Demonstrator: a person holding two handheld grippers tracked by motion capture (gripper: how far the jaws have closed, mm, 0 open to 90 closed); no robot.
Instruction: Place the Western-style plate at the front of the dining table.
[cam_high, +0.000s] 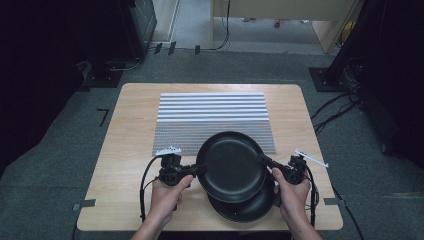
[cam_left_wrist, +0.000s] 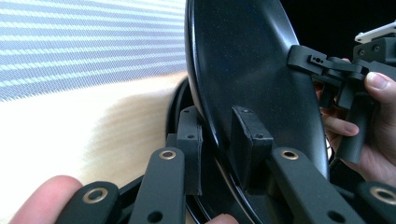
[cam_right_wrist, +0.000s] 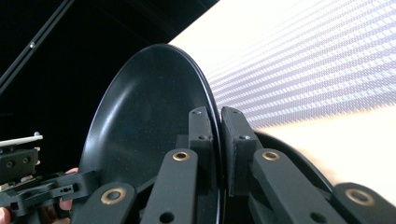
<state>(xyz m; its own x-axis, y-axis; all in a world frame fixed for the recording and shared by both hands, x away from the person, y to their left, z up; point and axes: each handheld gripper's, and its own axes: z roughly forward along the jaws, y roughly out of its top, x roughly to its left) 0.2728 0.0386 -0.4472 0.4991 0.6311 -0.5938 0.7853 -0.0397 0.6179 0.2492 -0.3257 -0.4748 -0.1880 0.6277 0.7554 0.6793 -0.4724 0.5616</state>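
Observation:
Both grippers hold a black plate (cam_high: 231, 166) above the table's near middle. My left gripper (cam_high: 201, 169) is shut on its left rim, and my right gripper (cam_high: 262, 160) is shut on its right rim. In the left gripper view the jaws (cam_left_wrist: 217, 144) clamp the edge of the plate (cam_left_wrist: 252, 60), with the right gripper (cam_left_wrist: 322, 63) across it. The right gripper view has its jaws (cam_right_wrist: 218, 140) pinching the plate (cam_right_wrist: 140, 116) rim, the left gripper (cam_right_wrist: 88, 179) beyond. A second black plate (cam_high: 245, 207) lies on the table beneath, partly covered.
A grey and white striped mat (cam_high: 212, 107) covers the far middle of the wooden table (cam_high: 130, 150). Bare wood lies to the left and right of it. Cables and dark equipment stand on the carpet around the table.

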